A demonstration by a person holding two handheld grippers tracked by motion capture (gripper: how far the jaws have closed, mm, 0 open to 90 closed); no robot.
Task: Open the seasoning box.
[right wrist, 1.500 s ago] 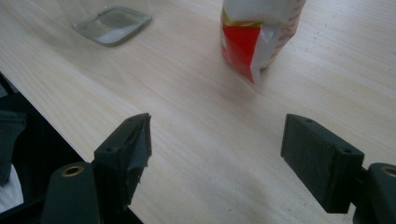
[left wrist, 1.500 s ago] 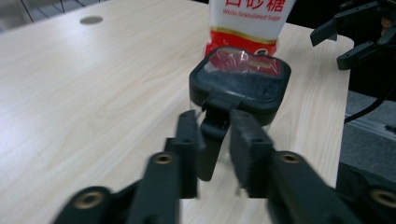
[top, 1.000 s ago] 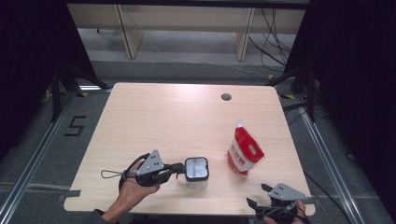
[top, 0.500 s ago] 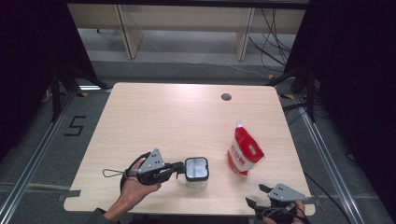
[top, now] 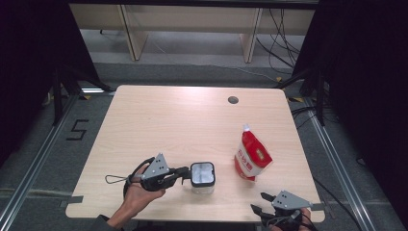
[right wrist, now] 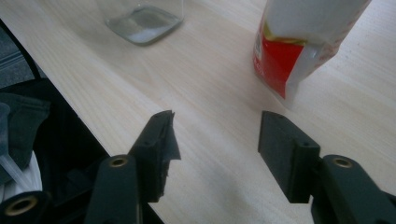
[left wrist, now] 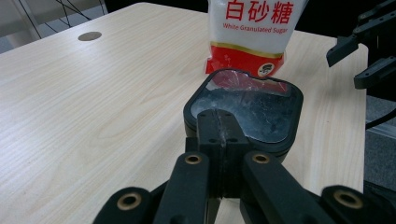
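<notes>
One jar (top: 202, 176) sitting near the table's (top: 183, 120) front edge, slightly left of centre, black-rimmed lid (left wrist: 247, 109) showing from above. Lid looking clear in the left gripper view, frosted or dusty inside, red of the bag reflecting in it. Left gripper (top: 183, 174) lying level, reaching in from the jar's left, jaws fully closed together with tips pressing on the near edge of the lid rim; gripping or just touching the rim, hard telling which. Left hand (top: 139, 190) wrapping the gripper body, grey plate on top, cable loop trailing left across the wood.

Standing just right of the jar, apart from it: sugar bag (top: 251, 156), red and white, leaning slightly, white spout up top. In the left gripper view bag (left wrist: 252, 32) rising right behind the jar, reading "White Granulated Sugar".

Hovering at the front right corner: right gripper (top: 262, 203), jaws part open, having just been closing, nothing between them. In the right gripper view both black jaws framing bare wood, bag (right wrist: 299, 51) ahead on the right, jar base (right wrist: 142, 21) ahead on the left holding a little white stuff. Right gripper also showing at the far right of the left gripper view (left wrist: 355, 60), well apart from the jar.

Sitting far back on the table: dark round hole (top: 233, 100).
</notes>
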